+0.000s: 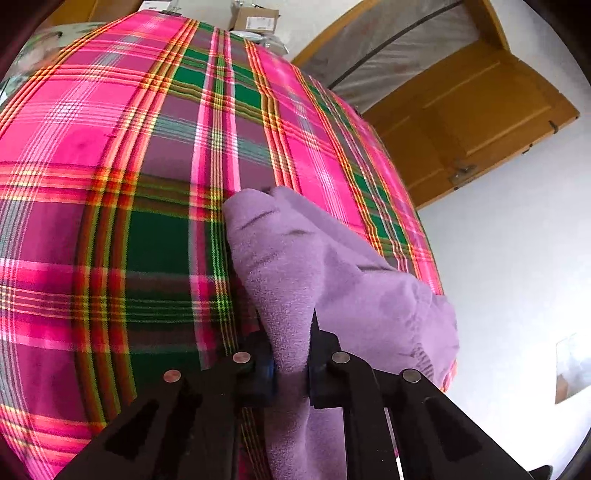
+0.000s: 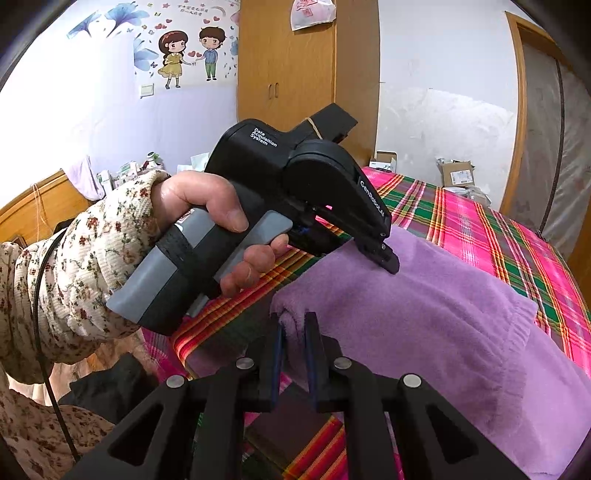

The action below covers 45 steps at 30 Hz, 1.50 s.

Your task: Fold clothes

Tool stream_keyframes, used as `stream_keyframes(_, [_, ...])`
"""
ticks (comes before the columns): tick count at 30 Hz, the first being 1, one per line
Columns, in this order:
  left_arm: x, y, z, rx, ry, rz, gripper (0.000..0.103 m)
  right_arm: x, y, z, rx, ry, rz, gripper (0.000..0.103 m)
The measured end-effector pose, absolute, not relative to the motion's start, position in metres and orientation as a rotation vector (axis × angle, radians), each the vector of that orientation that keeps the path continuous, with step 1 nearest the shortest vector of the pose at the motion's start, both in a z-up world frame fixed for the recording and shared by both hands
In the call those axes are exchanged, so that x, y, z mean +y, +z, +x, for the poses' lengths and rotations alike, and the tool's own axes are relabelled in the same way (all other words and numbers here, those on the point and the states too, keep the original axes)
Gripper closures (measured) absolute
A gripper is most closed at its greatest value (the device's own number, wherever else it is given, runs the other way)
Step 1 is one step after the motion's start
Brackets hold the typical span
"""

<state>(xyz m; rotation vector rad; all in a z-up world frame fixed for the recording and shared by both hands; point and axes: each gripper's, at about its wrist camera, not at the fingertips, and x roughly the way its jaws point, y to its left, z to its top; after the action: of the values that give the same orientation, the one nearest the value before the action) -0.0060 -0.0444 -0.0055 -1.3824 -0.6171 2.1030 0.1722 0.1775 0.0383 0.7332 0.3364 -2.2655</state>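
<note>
A soft purple garment (image 2: 424,321) lies on a bed with a bright pink, green and orange plaid cover (image 2: 476,225). In the right wrist view the garment fills the lower right of the frame, and one edge of it is bunched up at the bottom middle. The right gripper (image 2: 294,328) is closed on that bunched edge, with purple cloth pinched between its two black fingers (image 2: 275,350). In the same view the left gripper (image 2: 389,260) comes in from the left of the frame and points down, and its tips touch the top of the purple garment near the middle of the frame. A hand (image 2: 218,221) in a flowery cream sleeve (image 2: 81,266) holds the black and grey handle of that gripper. In the left wrist view the left gripper (image 1: 291,354) sits at the bottom middle, and it is closed on a fold of the purple garment (image 1: 332,280), which runs up between its fingers. There the garment lies in the lower middle and lower right of the frame, on the plaid cover (image 1: 129,177). A wooden wardrobe (image 2: 288,74) stands at the top middle of the right wrist view, next to a wall sticker of two cartoon children (image 2: 192,55) at the upper left. A wooden door (image 1: 476,122) shows at the upper right of the left wrist view, and a cardboard box (image 1: 255,18) sits at the top behind the bed.
</note>
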Motion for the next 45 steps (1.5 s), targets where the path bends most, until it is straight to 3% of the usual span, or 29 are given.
stream_keyframes(16, [-0.089, 0.015, 0.005, -0.591, 2.182, -1.290, 0.093, 0.143, 0.044, 0.170, 0.363, -2.193, 0.713, 0.092])
stream_keyframes(37, [-0.200, 0.010, 0.027, -0.693, 2.361, -1.314, 0.093, 0.061, 0.042, 0.180, 0.370, -1.931, 0.689, 0.092])
stream_keyframes(45, [-0.201, -0.003, 0.026, -0.677, 2.381, -1.368, 0.091, 0.048, 0.032, 0.168, 0.349, -1.908, 0.772, 0.090])
